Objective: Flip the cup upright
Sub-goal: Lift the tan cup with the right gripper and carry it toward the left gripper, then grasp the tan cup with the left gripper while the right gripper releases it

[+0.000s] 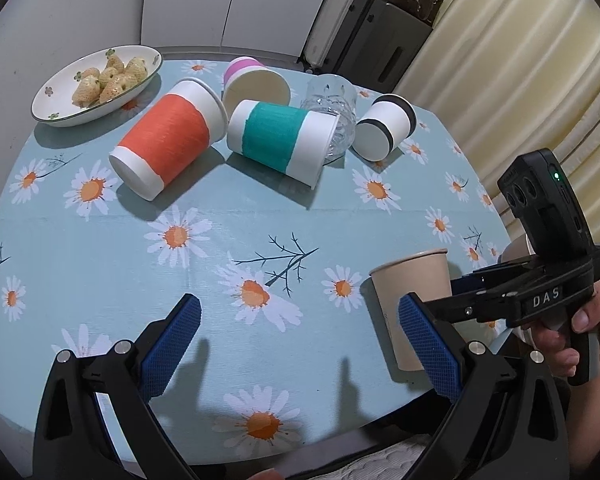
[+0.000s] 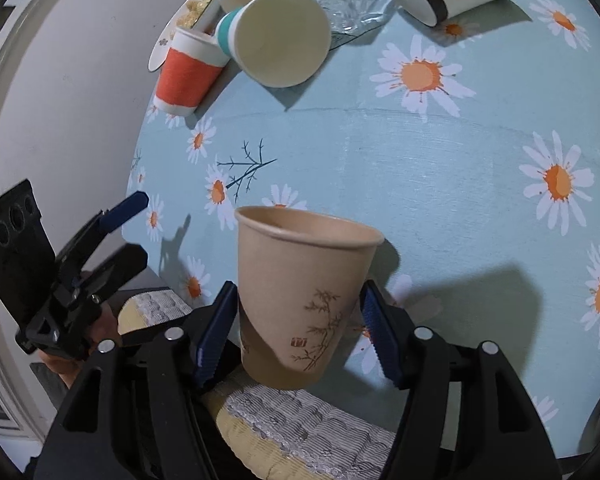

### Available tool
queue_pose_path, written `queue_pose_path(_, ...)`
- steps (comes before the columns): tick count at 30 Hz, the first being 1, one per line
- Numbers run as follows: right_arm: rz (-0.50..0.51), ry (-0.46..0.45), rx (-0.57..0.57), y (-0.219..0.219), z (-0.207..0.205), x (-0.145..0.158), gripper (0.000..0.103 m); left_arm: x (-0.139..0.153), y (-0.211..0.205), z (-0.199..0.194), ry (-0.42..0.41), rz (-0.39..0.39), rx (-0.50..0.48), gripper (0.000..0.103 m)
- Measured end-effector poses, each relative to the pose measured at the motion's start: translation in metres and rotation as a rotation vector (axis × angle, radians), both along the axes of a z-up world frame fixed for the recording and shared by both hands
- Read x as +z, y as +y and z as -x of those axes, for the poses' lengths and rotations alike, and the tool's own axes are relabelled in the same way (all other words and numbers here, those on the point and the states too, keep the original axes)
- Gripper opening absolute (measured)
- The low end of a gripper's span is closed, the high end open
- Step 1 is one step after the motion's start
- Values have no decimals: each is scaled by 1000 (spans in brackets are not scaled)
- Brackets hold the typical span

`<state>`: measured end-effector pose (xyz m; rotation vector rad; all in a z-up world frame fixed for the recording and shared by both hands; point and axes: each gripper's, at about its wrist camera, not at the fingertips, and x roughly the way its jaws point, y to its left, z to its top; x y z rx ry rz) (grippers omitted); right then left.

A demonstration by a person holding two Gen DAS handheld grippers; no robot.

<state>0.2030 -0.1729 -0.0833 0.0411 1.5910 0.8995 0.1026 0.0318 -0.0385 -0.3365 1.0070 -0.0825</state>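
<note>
Upright, seemingly empty brown paper cup (image 2: 304, 300) pinched in right gripper (image 2: 298, 330); left gripper (image 1: 300, 344) spread; "DAS" on right's body.

A tan paper cup (image 2: 300, 300) bears a brown bamboo print. The pale blue tablecloth (image 1: 260, 220) shows white-and-orange daisies. Blue pads (image 1: 172, 344) line black fingers.

Five paper cups are in view: one tan cup (image 2: 306, 300) with a bamboo print, one orange-banded cup (image 1: 168, 144), one teal-banded cup (image 1: 280, 140), one pink-banded cup (image 1: 254, 82) and one black-banded cup (image 1: 384, 128). There is one clear glass (image 1: 336, 108), one bowl (image 1: 60, 114) holding several pale strawberries (image 1: 110, 78), too bunched to count exactly, and two grippers, left (image 1: 300, 344) and right (image 2: 298, 332).
</note>
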Motion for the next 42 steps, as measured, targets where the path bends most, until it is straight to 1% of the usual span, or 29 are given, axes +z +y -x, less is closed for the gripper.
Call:
queue_pose_path(1,-2,2,-5,-2,-1,1,67,0,-1,0,1,-2,-2,97)
queue_pose_path(3,-17,16,-14,-6,-4,2,71,-1,-2,-1,3,-5,-5,97)
queue_pose_path(9,-72,-1,-66,-27,-9,22,71,-3,-7,-3,15,-4,-14,97)
queue_pose_path(12,-107,-16,-103,-43,-13,35,71,-7,-14,-6,35,24,-30,97)
queue_pose_path(16,-165,-48,-177,-66,-20,54,71,-12,-25,-11,84,89,-31,97)
queue_pose_path(19,-205,-71,-222,-83,-23,65,71,-10,-35,-18,107,143,-37,96)
queue_pose_path(22,-236,-77,-243,-98,-24,72,71,-10,-47,-27,146,164,-32,95)
queue_pose_path(25,-259,-86,-264,-113,-26,78,71,-11,-61,-36,190,154,-34,95)
queue_pose_path(28,-277,-88,-270,-122,-25,80,71,-11,-78,-46,225,121,-42,95)
queue_pose_path(30,-287,-91,-268,-126,-24,83,71,-14,-86,-51,252,106,-43,84)
queue_pose_path(32,-292,-95,-265,-129,-22,84,71,-20,-92,-56,288,93,-40,83)
queue_pose_path(35,-300,-94,-264,-134,-20,85,71,-29,-100,-63,332,49,-30,81)
queue_pose_path(38,-306,-100,-258,-135,-18,87,71,-38,-103,-70,364,26,-15,71)
queue_pose_path(41,-314,-105,-255,-136,-17,90,71,-42,-105,-74,378,22,-8,70)
queue_pose_path(42,-317,-107,-255,-135,-17,91,71,-44,-106,-74,384,19,-6,65)
